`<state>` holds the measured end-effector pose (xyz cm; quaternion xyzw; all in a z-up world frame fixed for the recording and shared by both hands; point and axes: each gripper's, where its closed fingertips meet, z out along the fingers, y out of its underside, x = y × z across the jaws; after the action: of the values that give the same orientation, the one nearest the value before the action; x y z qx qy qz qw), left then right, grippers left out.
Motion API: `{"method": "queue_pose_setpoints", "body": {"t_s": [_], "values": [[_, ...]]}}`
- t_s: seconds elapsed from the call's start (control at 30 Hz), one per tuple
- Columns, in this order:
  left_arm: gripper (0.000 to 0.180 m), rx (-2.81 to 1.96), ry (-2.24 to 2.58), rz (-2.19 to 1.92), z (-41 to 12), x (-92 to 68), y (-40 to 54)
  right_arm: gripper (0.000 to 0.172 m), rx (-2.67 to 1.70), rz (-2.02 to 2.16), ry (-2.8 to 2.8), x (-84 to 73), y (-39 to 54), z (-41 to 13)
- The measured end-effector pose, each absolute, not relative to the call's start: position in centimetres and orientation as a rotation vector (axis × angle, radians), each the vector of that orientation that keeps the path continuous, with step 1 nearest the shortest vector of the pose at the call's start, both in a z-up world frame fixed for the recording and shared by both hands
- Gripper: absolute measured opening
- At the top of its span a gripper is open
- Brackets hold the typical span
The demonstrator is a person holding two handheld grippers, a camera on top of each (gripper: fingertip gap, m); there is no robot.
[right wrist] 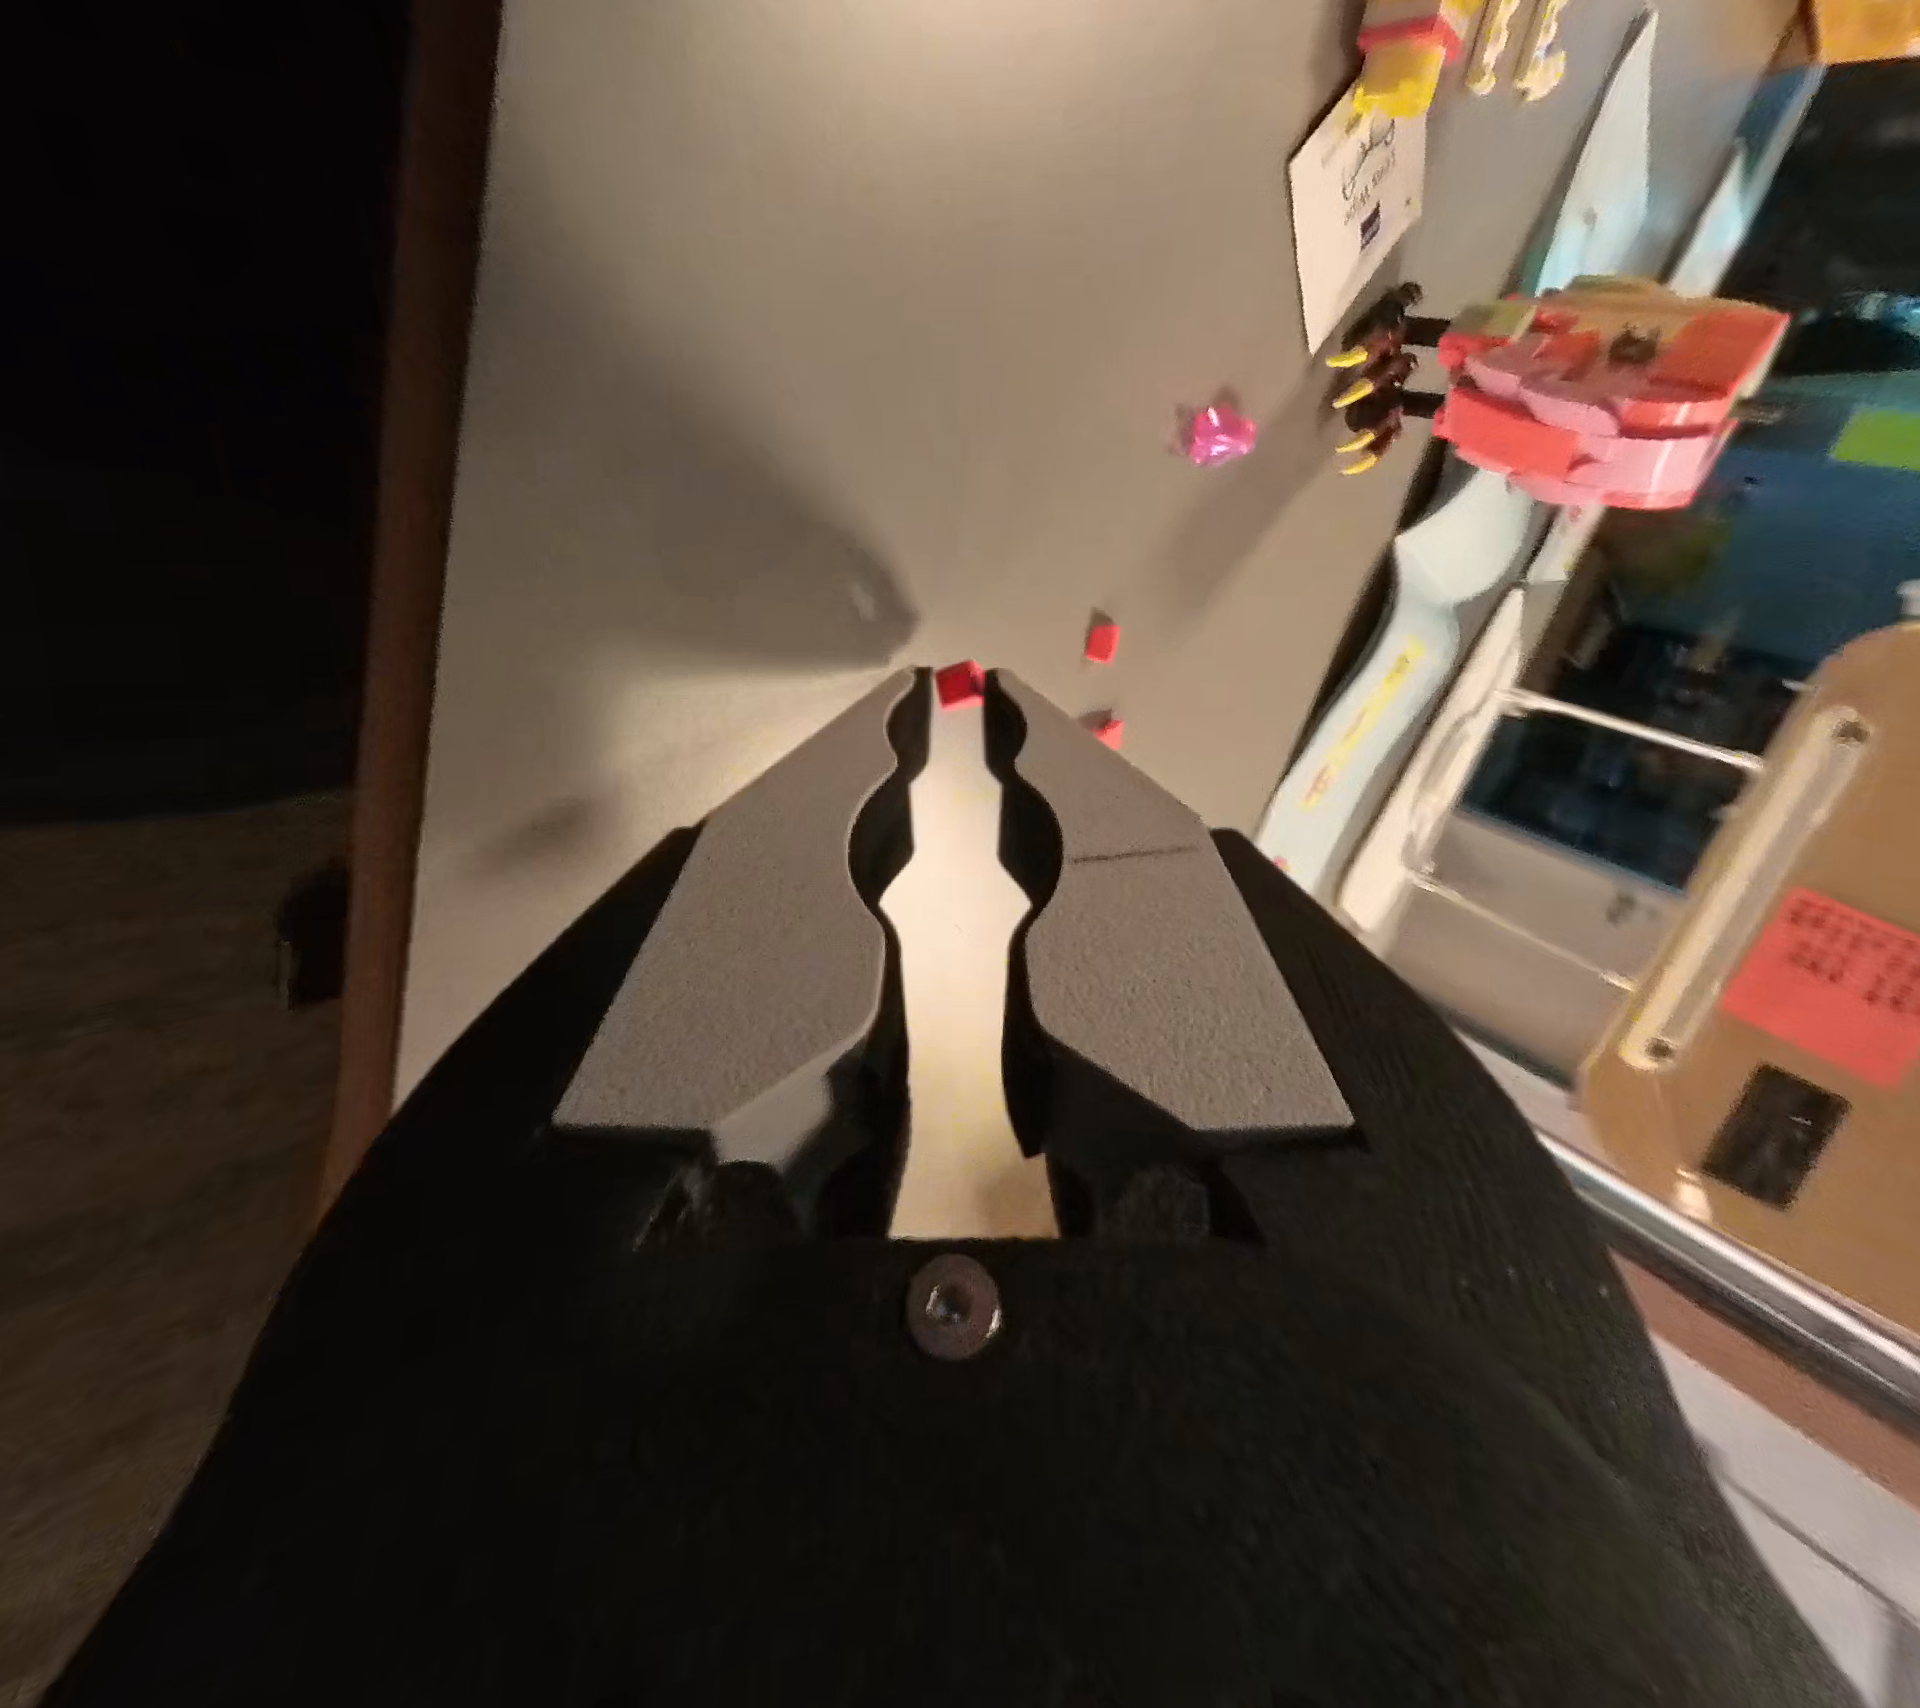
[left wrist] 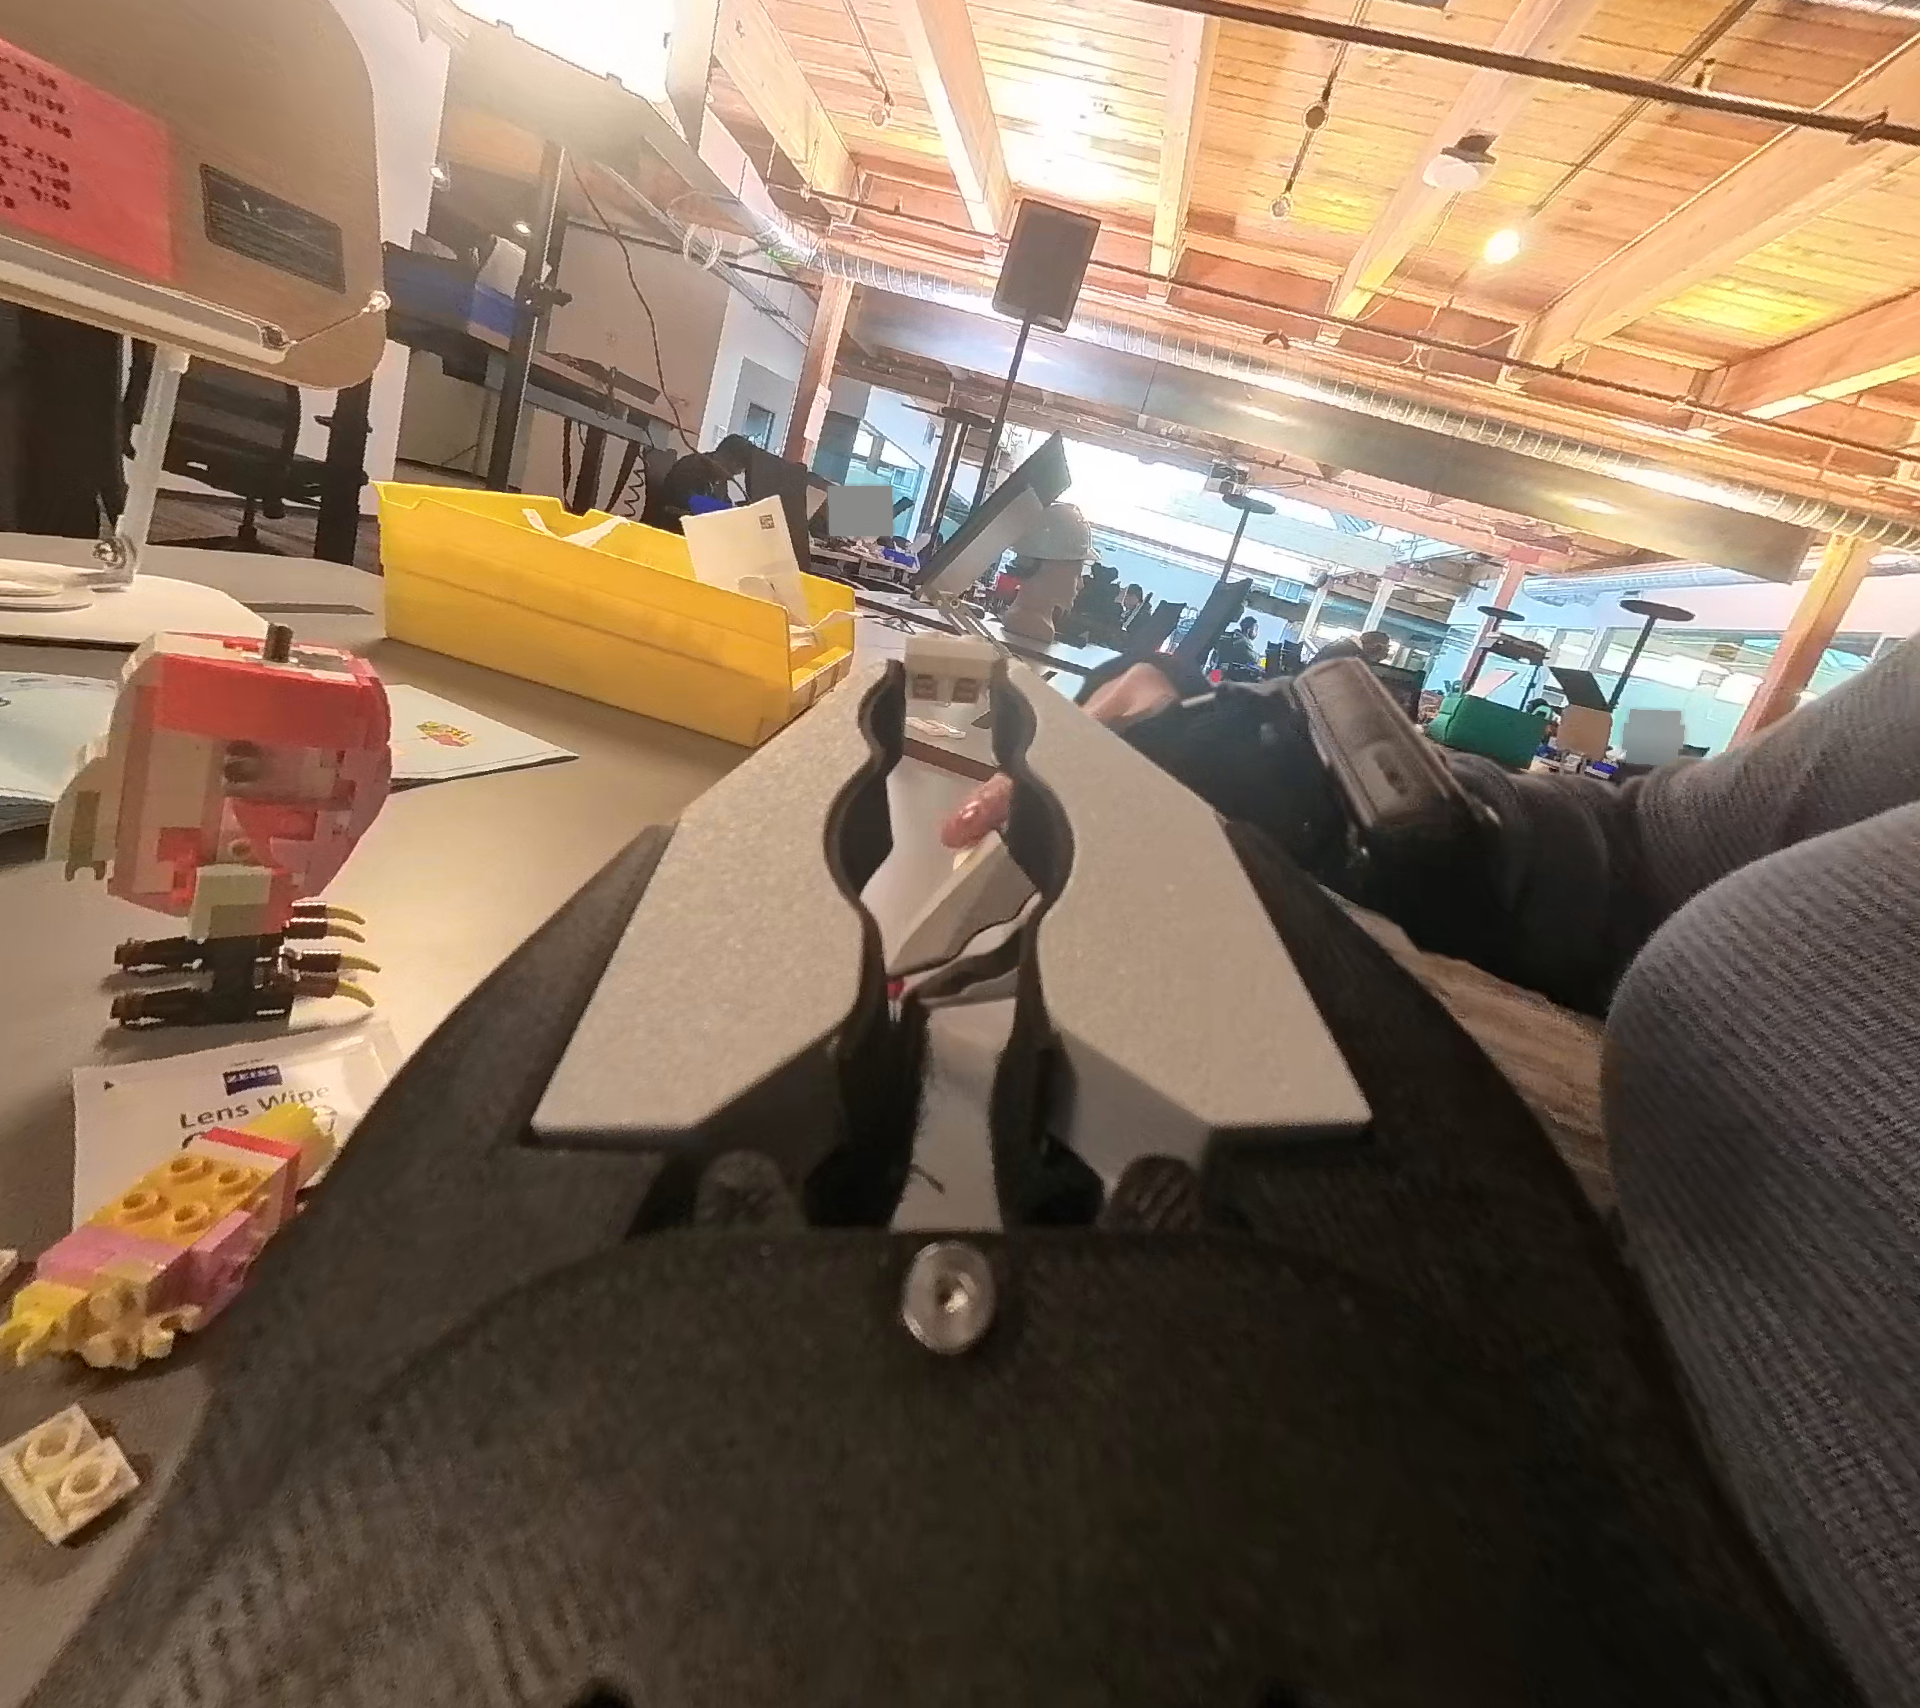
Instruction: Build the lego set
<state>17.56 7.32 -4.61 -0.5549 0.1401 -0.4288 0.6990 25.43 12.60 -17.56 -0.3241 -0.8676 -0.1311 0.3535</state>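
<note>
Left tool (left wrist: 945, 671): clamped on a small white brick (left wrist: 943, 664), raised above the table (left wrist: 499, 837). Right tool (right wrist: 954, 679): narrow, a small red brick (right wrist: 958, 684) at its tips; grip uncertain. Nearby: red-pink brick bird (left wrist: 234, 785), yellow bin (left wrist: 603, 598).

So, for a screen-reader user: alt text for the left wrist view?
The left gripper holds a small beige brick between its fingers above a grey table. Left stand a red-pink brick bird and a yellow bin.
</note>
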Motion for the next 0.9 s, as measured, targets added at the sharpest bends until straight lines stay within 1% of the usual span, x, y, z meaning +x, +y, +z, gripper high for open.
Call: {"method": "queue_pose_setpoints", "body": {"t_s": [0.07,0.13,0.27,0.37,0.47,0.57,0.7,0.8,0.9], "values": [[0.014,-1.236,0.311,-0.957,-4.6,17.5,7.3,0.02,-0.932,-0.204,-2.239,25.2,12.1,-17.6],[0.014,-1.236,0.313,-0.957,-4.6,17.6,7.3,0.023,-1.055,-0.034,-2.185,25.0,11.9,-17.3],[0.014,-1.234,0.316,-0.961,-4.6,17.6,7.2,0.021,-1.388,0.337,-1.986,25.1,12.3,-16.9],[0.014,-1.232,0.316,-0.963,-4.6,17.6,7.2,0.02,-1.634,0.548,-1.849,25.5,12.8,-17.7],[0.014,-1.232,0.316,-0.964,-4.6,17.6,7.2,0.013,-1.768,0.668,-1.715,25.3,12.8,-17.9],[0.014,-1.232,0.315,-0.967,-4.6,17.6,7.3,0.009,-1.856,0.722,-1.627,25.0,12.5,-18.1],[0.014,-1.233,0.318,-0.966,-4.6,17.6,7.2,0.012,-1.965,0.764,-1.522,24.7,12.4,-18.2],[0.014,-1.231,0.316,-0.966,-4.5,17.6,7.2,0.009,-1.955,0.677,-1.515,24.5,12.6,-18.2],[0.014,-1.234,0.319,-0.965,-4.6,17.6,7.2,0.005,-1.836,0.503,-1.63,24.6,12.6,-18.3]]}}
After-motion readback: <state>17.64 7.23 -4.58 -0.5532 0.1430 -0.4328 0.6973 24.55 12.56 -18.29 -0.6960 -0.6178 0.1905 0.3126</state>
